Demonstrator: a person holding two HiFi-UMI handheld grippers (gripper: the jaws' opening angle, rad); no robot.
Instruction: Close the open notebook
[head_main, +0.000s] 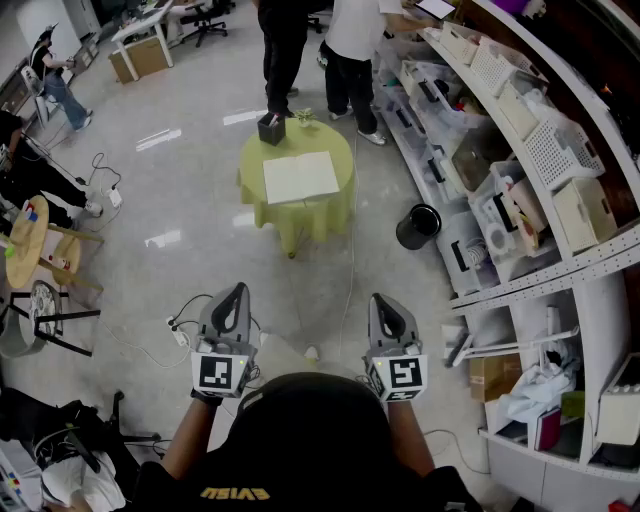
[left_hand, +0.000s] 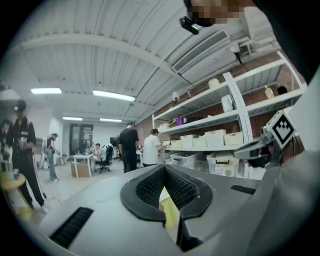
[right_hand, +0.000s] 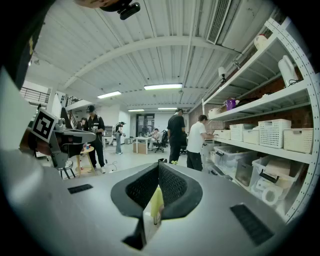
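The open notebook (head_main: 300, 177) lies flat, white pages up, on a small round table with a yellow-green cloth (head_main: 296, 225), a few steps ahead of me. Both grippers are held close to my body, far short of that table. My left gripper (head_main: 232, 292) points toward it with its jaws together and nothing between them. My right gripper (head_main: 385, 303) is likewise shut and empty. In the left gripper view the gripper (left_hand: 164, 170) shows a sliver of the yellow cloth (left_hand: 170, 212) below its closed tips. The right gripper view shows the same past its gripper (right_hand: 159, 166).
A black box (head_main: 271, 127) and a small plant (head_main: 304, 117) stand at the table's far edge. Two people (head_main: 283, 50) stand just behind it. A black bin (head_main: 418, 226) and long shelves with crates (head_main: 520, 150) line the right. Cables and a wooden side table (head_main: 28, 240) are at left.
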